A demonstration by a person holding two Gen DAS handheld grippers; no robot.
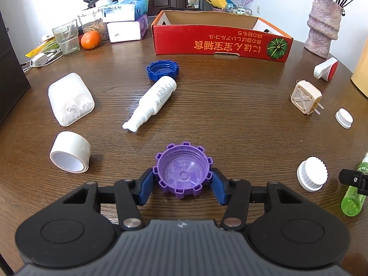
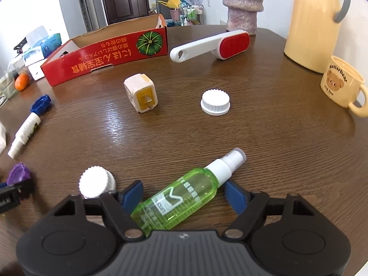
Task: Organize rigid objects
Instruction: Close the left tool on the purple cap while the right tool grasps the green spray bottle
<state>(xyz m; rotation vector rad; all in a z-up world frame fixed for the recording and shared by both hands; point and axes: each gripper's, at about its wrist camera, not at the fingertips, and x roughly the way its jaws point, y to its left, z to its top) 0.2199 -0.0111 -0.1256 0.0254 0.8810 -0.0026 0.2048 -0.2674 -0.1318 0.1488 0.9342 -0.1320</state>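
A purple toothed cap [image 1: 184, 172] sits open side up on the wooden table, and my left gripper [image 1: 182, 184] is shut on it, a blue pad pressing each side. In the right wrist view a green spray bottle [image 2: 184, 195] lies slantwise between the blue pads of my right gripper [image 2: 184, 193]. These pads stand close beside it without visibly pressing. A red cardboard box [image 1: 218, 43] stands open at the far side. Loose on the table lie a blue cap [image 1: 162, 70], a white bottle [image 1: 154, 101], a plug adapter [image 2: 140, 93] and two white caps [image 2: 215, 102] [image 2: 95, 182].
At the left are a white container [image 1: 70, 99] and a tape roll [image 1: 70, 151]. A lint brush [image 2: 207, 44], a vase [image 1: 322, 25], a cream thermos [image 2: 315, 23] and a mug [image 2: 342, 85] stand at the right. Tissue packs, a glass and an orange crowd the far left.
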